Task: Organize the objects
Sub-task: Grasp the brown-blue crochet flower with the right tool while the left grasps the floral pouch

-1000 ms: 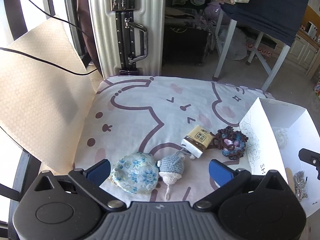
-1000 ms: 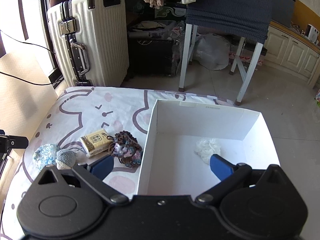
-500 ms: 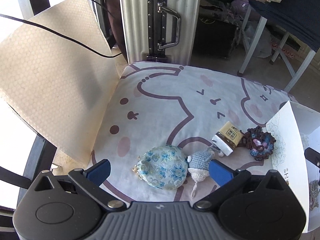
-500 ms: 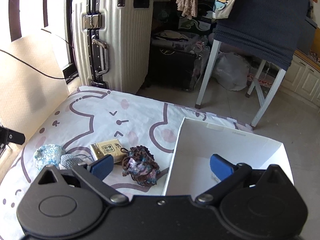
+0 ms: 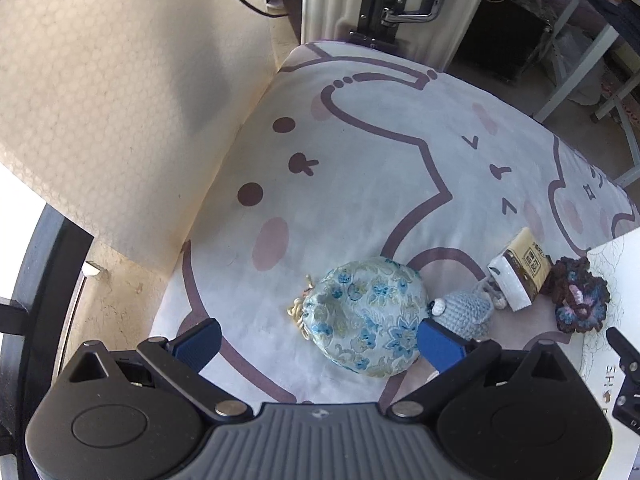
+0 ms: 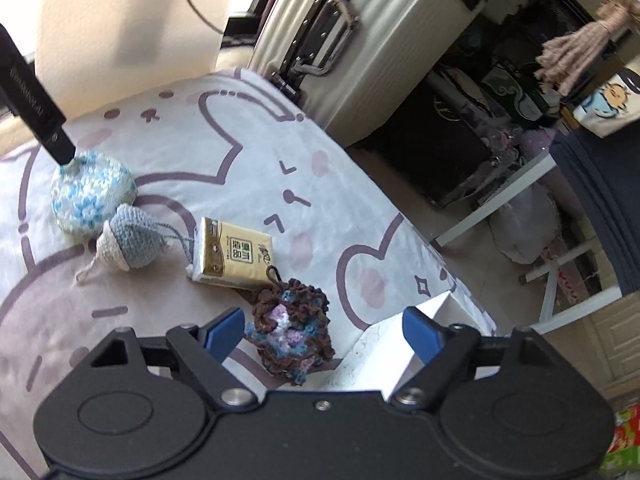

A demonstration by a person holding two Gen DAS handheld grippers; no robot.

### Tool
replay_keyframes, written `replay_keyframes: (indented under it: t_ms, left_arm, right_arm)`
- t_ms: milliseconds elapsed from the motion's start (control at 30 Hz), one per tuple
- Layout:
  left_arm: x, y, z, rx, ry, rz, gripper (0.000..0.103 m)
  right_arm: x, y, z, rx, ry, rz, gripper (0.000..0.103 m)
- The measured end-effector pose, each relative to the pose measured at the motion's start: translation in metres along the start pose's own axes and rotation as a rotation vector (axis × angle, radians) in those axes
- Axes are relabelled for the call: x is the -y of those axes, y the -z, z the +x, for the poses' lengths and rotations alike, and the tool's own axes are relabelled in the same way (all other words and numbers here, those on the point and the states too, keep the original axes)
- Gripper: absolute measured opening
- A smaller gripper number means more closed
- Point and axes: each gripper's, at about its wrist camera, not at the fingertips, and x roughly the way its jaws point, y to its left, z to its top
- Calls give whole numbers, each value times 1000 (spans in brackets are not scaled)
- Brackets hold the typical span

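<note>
Left gripper (image 5: 316, 338) spread wide, straddling floral pouch (image 5: 362, 316) on cushion (image 5: 360, 160); I'm on grasp step. Right gripper (image 6: 322, 330) also apart, empty, over crochet flower (image 6: 290, 342) beside box (image 6: 384, 344). Next: lower left, pinch pouch, carry to box.

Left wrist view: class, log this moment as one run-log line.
left gripper: open, straddling floral pouch | right gripper: open, over crochet flower | tissue pack, crochet acorn: on cushion | white box: right
</note>
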Motion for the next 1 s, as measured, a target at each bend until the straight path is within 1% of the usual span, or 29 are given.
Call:
replay_keyframes:
  t_ms: [133,233,433,600,667,733,767,800,833,900,933,967,1000]
  left_arm:
    - [5,-9,14,-41,-1,-28,103]
    - [10,-17,28,-69,-8,-43,103]
    - [15,-24,50,-105,21,-128,103]
    - [23,-25,64,-130,-2,-112,103]
    - [26,-23,67,-127,-19,-95,103]
    - [29,-22,69,-127,-49,-63,103]
    - [28,-21,70,-125,-53,-50,103]
    - [27,-20,71,-130,-57,-48,103]
    - [26,-19,74,-145,-57,-48,103]
    - [25,-16,77,-166,-47,-50,103]
    - [26,-15,77,-170,-47,-43,103]
    - [27,-14,76,-165,-50,-31,101]
    - [29,-13,74,-154,-50,-15,99]
  right_arm:
    - [-11,-9,25,-88,-27,-67,86]
    - [-19,-9,44,-150,-24,-106,86]
    - [-27,-10,68,-208,-11,-124,86]
    - [-35,-10,84,-255,-2,-141,85]
    - [-39,-8,88,-269,2,-164,82]
    - [-41,-7,92,-278,8,-176,75]
    - [-42,-6,94,-281,10,-176,74]
    - [-41,-5,95,-284,7,-174,69]
    - [-41,-5,96,-286,4,-170,64]
    - [-41,-4,98,-282,10,-163,60]
    - [-40,-3,98,-277,15,-163,56]
    - [-40,-2,98,-270,17,-161,54]
    - [-39,-2,97,-264,16,-157,50]
